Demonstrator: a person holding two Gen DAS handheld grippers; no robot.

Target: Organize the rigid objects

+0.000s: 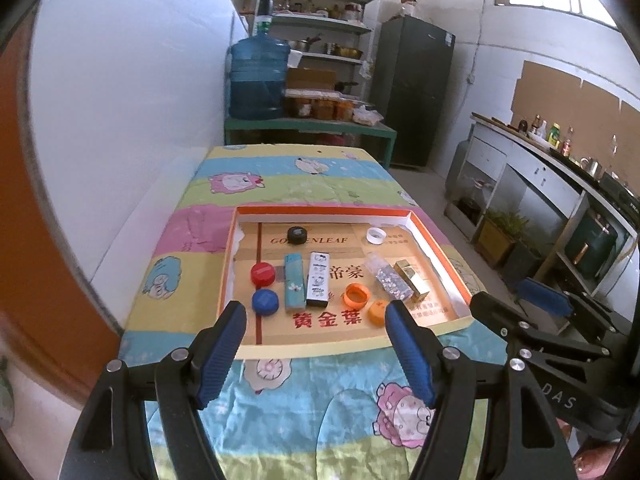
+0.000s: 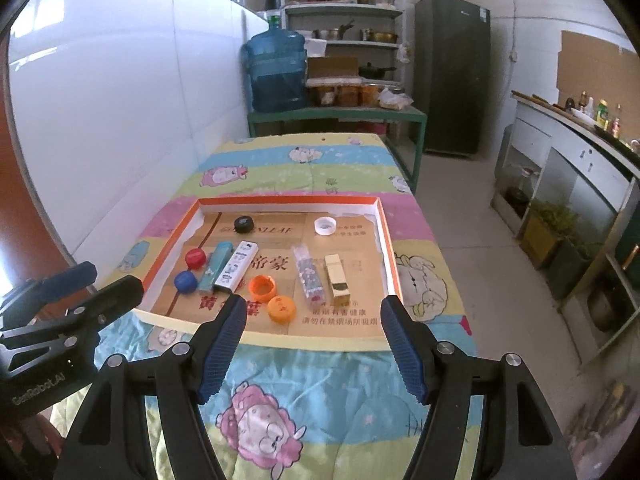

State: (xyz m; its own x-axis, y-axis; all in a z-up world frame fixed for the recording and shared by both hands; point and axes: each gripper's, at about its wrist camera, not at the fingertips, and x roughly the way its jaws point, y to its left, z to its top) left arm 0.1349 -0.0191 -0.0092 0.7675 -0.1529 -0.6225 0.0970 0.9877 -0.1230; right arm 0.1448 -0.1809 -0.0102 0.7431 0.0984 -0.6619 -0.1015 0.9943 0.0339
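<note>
**Both grippers wide and empty short of the tray**

Your left gripper (image 1: pixel 316 320) stands with its blue-padded fingers (image 1: pixel 222 356) spread wide and nothing between them. Your right gripper (image 2: pixel 314 316) is equally wide and empty. Each camera cuts off the other gripper at the frame edge, so only part of its arms shows there.

Both hang over the cartoon-print cloth (image 2: pixel 320 392), on the near side of the shallow orange-rimmed tray (image 2: pixel 288 200). No pad touches any object.

Nearest your fingers lies the orange cap (image 2: pixel 282 309), top up, just past the near edge between the right gripper's fingertips. Just beyond it the open orange cap (image 2: pixel 262 287) faces upward. To their left sit the blue cap (image 2: pixel 186 282) and, behind it, the red cap (image 2: pixel 195 258).

Between the caps lie two lighters side by side, touching or nearly so: the teal lighter (image 1: pixel 295 282) and the white lighter (image 1: pixel 319 279), long axes running away from you. To the right, the clear sequin-filled tube (image 2: pixel 309 276) and the gold box (image 2: pixel 337 280) lie parallel, a little apart, also pointing away.

At the far end, well apart from each other, sit the black cap (image 2: pixel 243 224) and the white ring-like cap (image 2: pixel 325 226). The print on the tray floor is partly covered and hard to read.
</note>
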